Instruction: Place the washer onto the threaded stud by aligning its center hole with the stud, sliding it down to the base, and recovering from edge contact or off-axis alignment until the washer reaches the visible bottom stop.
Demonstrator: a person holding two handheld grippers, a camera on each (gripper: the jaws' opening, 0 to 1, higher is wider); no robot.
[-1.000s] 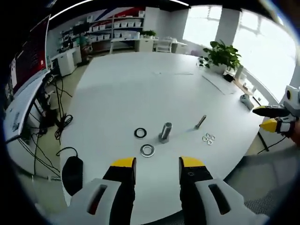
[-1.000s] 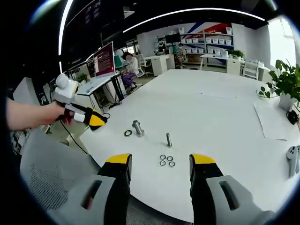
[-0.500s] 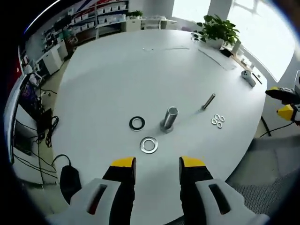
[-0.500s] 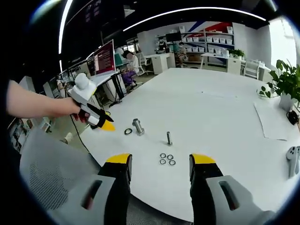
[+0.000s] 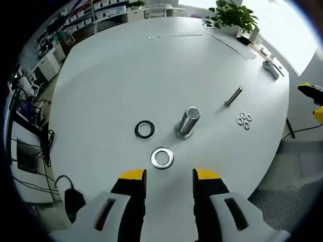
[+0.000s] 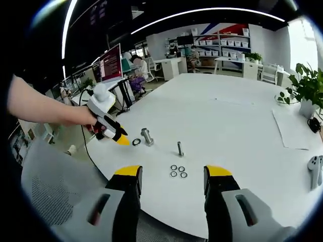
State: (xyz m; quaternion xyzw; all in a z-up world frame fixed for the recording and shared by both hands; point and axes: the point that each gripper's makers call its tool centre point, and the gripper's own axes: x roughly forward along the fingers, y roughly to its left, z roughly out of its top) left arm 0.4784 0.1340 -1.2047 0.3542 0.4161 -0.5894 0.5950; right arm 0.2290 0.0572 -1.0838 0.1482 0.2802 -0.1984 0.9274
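In the left gripper view a silver washer (image 5: 162,158) lies flat on the white table (image 5: 111,75), just ahead of my open left gripper (image 5: 169,176). A black washer (image 5: 145,129) lies a little beyond it to the left. A thick metal stud (image 5: 187,121) stands upright to the right of both. A thin threaded stud (image 5: 233,96) stands farther right, with three small washers (image 5: 244,119) near it. My right gripper (image 6: 172,174) is open and empty at the near table edge, behind the small washers (image 6: 176,171). From there the left gripper (image 6: 121,138) hovers beside the black washer (image 6: 136,142) and thick stud (image 6: 147,136).
A potted plant (image 5: 231,11) and a paper sheet (image 6: 295,128) sit at the far side. A white device (image 6: 315,170) lies near the right edge. Grey mesh chair (image 6: 55,196) stands at the table's near edge. Cables and desks are to the left.
The left gripper has moved forward and tilted down over the table toward the silver washer and thick stud. The right gripper has held still. Both stay open.
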